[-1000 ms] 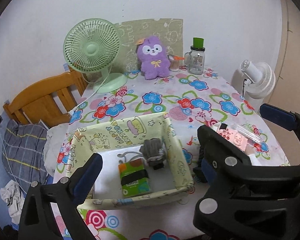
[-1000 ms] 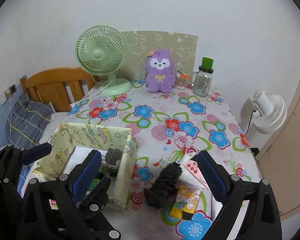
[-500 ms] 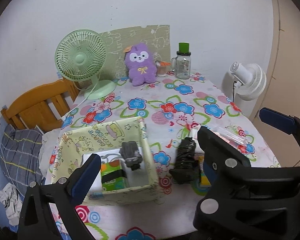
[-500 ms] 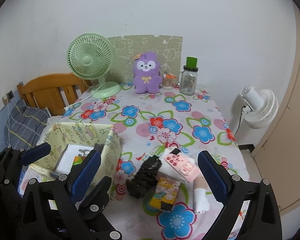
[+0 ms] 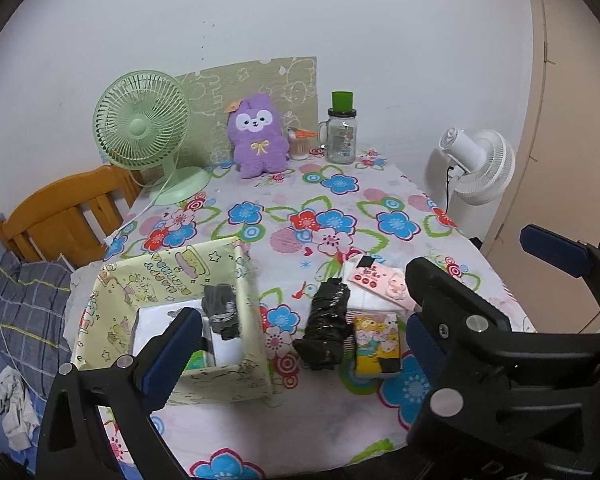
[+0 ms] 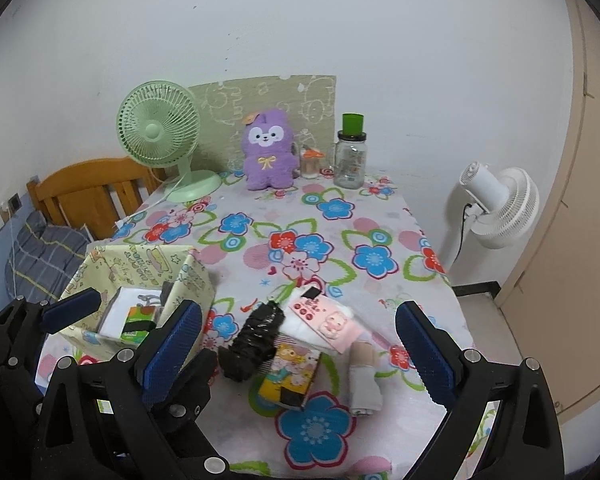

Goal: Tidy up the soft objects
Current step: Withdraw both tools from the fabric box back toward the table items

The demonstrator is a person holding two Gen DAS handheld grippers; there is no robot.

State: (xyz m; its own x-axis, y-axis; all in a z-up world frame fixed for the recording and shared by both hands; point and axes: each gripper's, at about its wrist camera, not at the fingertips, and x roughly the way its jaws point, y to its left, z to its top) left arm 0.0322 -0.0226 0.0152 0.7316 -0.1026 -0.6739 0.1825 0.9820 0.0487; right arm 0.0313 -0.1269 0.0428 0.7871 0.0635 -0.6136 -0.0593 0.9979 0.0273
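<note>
Two soft items sit in the box point(image 5: 236, 376): a grey sock point(image 5: 220, 312) and a green pack point(image 6: 138, 322). Four remain on the counter point(image 6: 340, 240), by my count. Next, the black roll point(image 6: 256, 340) at 6 o'clock runs 1 to 7. Both tongs, left point(image 5: 300, 344) and right point(image 6: 296, 344), gape empty.

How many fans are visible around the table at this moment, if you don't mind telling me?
2. The green desk fan stands on the table's far left corner beside the purple plush toy; the white fan stands off the table's right edge, near the wall. Others could be out of view.
</note>
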